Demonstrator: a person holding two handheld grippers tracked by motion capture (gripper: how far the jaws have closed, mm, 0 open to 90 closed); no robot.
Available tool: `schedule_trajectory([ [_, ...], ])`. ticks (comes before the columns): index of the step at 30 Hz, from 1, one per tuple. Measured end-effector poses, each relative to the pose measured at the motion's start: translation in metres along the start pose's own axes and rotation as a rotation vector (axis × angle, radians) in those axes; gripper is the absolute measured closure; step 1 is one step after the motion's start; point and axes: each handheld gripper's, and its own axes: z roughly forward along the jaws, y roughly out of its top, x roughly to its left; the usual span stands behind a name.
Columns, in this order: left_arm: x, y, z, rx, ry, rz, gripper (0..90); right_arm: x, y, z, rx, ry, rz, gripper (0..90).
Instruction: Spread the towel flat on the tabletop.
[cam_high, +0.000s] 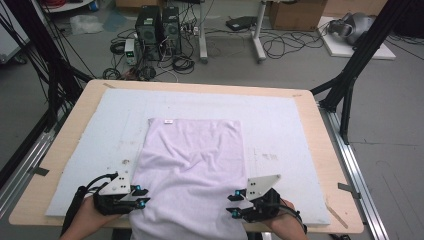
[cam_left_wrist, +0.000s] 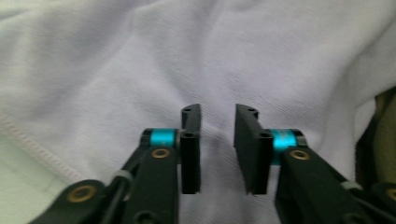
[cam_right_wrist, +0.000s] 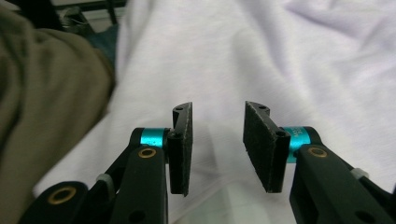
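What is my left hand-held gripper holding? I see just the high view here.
Observer: Nothing. In the left gripper view the left hand-held gripper has its jaws parted, with the pale lilac cloth behind the gap, not pinched.
Operator: And the right one?
Observer: The right hand-held gripper is open too; its rough pads stand apart above the cloth.
Operator: Anything beside the cloth on that side?
Observer: Olive-brown fabric lies at the left of the right gripper view, next to the cloth's edge.
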Motion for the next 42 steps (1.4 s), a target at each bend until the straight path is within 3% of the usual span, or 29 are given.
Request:
schedule_trajectory([
  [2, 0.004, 0.003, 0.001, 0.003, 0.014, -0.003, 62.7, -0.007, 0.003, 0.007, 0.020, -0.011, -0.014, 62.7],
  [5, 0.009, 0.002, 0.008, 0.031, 0.006, -0.005, 62.7, -0.015, 0.003, 0.023, 0.065, -0.003, -0.024, 63.6],
  [7, 0.009, -0.002, 0.013, 0.037, -0.009, 0.005, 73.9, -0.018, 0.000, 0.033, 0.113, -0.001, -0.035, 67.3],
  [9, 0.008, -0.003, 0.012, 0.025, -0.021, -0.001, 86.3, -0.021, -0.003, 0.033, 0.104, 0.024, -0.020, 80.8],
  [13, 0.002, -0.005, 0.007, 0.032, -0.012, 0.005, 88.4, -0.018, -0.007, 0.026, 0.117, 0.034, -0.028, 87.2],
  [16, -0.010, -0.008, -0.006, 0.006, -0.042, 0.015, 88.4, -0.010, -0.013, 0.016, 0.121, 0.055, -0.024, 87.3],
  [18, -0.020, -0.009, -0.014, -0.012, -0.053, 0.026, 87.8, -0.003, -0.015, 0.007, 0.101, 0.095, -0.017, 86.5],
  [19, -0.021, -0.009, -0.016, -0.016, -0.041, 0.032, 85.8, 0.000, -0.015, 0.003, 0.085, 0.091, -0.021, 84.6],
  [20, -0.021, -0.008, -0.017, -0.016, -0.029, 0.021, 75.9, 0.002, -0.013, 0.000, 0.071, 0.086, -0.018, 81.5],
  [25, -0.005, -0.003, -0.014, -0.022, 0.017, -0.003, 66.6, -0.010, -0.004, -0.005, 0.006, 0.026, 0.017, 70.5],
  [30, 0.010, -0.012, -0.003, 0.028, 0.062, -0.031, 61.5, -0.028, -0.011, 0.006, 0.030, 0.005, 0.048, 66.2],
  [31, 0.012, -0.015, -0.001, 0.035, 0.057, -0.039, 61.7, -0.030, -0.014, 0.009, 0.036, 0.008, 0.059, 65.4],
  [32, 0.013, -0.017, -0.001, 0.011, 0.047, -0.050, 64.3, -0.031, -0.017, 0.011, 0.052, 0.013, 0.065, 65.4],
  [34, 0.011, -0.018, -0.002, 0.013, 0.027, -0.040, 80.9, -0.031, -0.022, 0.015, 0.081, 0.013, 0.065, 66.0],
  [35, 0.008, -0.017, -0.002, 0.019, 0.028, -0.035, 86.5, -0.030, -0.023, 0.014, 0.071, 0.010, 0.064, 67.8],
  [36, 0.004, -0.017, -0.005, 0.033, 0.000, -0.029, 87.1, -0.029, -0.024, 0.013, 0.069, 0.015, 0.070, 72.8],
  [38, -0.002, -0.020, -0.010, 0.036, -0.012, -0.017, 87.3, -0.026, -0.026, 0.011, 0.075, 0.036, 0.067, 74.7],
  [41, -0.004, -0.026, -0.022, 0.021, -0.002, -0.022, 84.5, -0.018, -0.028, 0.006, 0.088, 0.059, 0.062, 74.0],
  [42, -0.001, -0.026, -0.024, 0.019, 0.017, -0.029, 78.3, -0.018, -0.028, 0.005, 0.082, 0.056, 0.064, 72.8],
])
